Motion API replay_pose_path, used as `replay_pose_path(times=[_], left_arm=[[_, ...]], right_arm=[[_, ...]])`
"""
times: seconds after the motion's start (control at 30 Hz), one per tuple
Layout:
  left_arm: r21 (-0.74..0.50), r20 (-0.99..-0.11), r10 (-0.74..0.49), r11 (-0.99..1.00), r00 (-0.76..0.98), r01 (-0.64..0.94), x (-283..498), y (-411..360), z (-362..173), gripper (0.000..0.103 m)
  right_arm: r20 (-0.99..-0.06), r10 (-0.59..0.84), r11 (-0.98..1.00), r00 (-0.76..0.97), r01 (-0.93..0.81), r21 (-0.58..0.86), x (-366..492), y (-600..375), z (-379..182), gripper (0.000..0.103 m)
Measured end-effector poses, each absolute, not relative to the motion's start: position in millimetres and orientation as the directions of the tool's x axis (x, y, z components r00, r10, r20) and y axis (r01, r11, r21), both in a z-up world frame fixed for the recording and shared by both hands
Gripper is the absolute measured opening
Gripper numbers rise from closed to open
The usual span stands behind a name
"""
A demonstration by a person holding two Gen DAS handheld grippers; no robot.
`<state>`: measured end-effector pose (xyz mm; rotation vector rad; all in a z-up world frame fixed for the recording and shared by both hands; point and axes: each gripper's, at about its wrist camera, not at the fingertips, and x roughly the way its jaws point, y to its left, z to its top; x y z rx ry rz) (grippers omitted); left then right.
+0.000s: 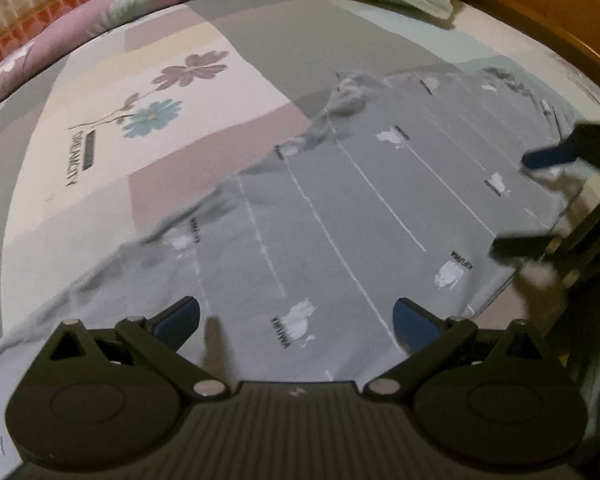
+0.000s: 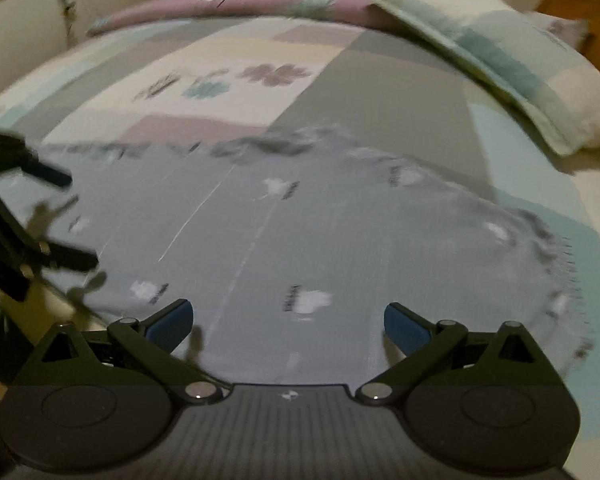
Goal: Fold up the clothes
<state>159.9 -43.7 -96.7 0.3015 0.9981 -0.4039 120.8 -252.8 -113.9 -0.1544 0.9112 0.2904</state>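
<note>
One grey garment [image 1: 340,220] lies spread flat on the bed [image 1: 100,184], thin white stripes running its length, small white cat prints with black lettering scattered over it; exact garment type not readable, far edge rumpled. Two hand-held grippers in play. Left hand-held gripper [image 1: 296,320]: jaws wide apart, nothing between them, blue pads [image 1: 180,318] hovering over the near part of the garment. Right hand-held gripper [image 2: 288,320]: also spread wide and empty, over the garment's near edge. Each shows in the other's view — right one at the right edge of the left wrist view [image 1: 540,200], left one at the left edge of the right wrist view [image 2: 48,220], both fingers apart. One pillow [image 2: 500,64] in pale green/cream patchwork at the head of the bed, well apart from the garment. Bedsheet is patchwork with two printed flowers, one purple [image 1: 196,70], one teal [image 1: 152,116]. Right wrist view is motion-blurred.
</note>
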Motion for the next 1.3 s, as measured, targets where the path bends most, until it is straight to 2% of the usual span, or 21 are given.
replay_pose_path(times=[0.2,0.6,0.7,0.87,1.0,1.1,1.23,1.3], left_arm=[[-0.007,-0.889,-0.202,0.903,0.410,0.430,144,-19,-110,0.102],[-0.013,-0.898,-0.180,0.923,0.401,0.385,148,0,-106,0.102],[-0.032,-0.892,-0.211,0.912,0.399,0.410,152,7,-96,0.102],[0.011,-0.877,-0.147,0.946,0.457,0.325,191,44,-75,0.102],[-0.088,-0.909,-0.163,0.975,0.385,0.206,231,82,-87,0.102],[-0.078,-0.913,-0.124,0.988,0.389,0.132,247,101,-100,0.102],[-0.086,-0.904,-0.131,0.988,0.406,0.126,250,110,-94,0.102],[-0.033,-0.896,-0.098,0.987,0.433,0.155,246,109,-83,0.102]], right_arm=[[-0.793,0.188,0.952,0.579,-0.306,0.003,120,-250,-120,0.103],[-0.787,0.189,0.953,0.587,-0.302,0.004,117,-251,-122,0.103],[-0.788,0.190,0.953,0.586,-0.303,0.005,118,-251,-123,0.103],[-0.787,0.190,0.953,0.587,-0.303,0.005,118,-251,-122,0.103],[-0.787,0.187,0.955,0.589,-0.296,0.005,116,-250,-122,0.103],[-0.786,0.187,0.955,0.589,-0.295,0.006,116,-250,-123,0.103],[-0.790,0.187,0.955,0.584,-0.297,0.006,118,-250,-122,0.103],[-0.790,0.185,0.955,0.584,-0.295,0.005,118,-250,-122,0.103]])
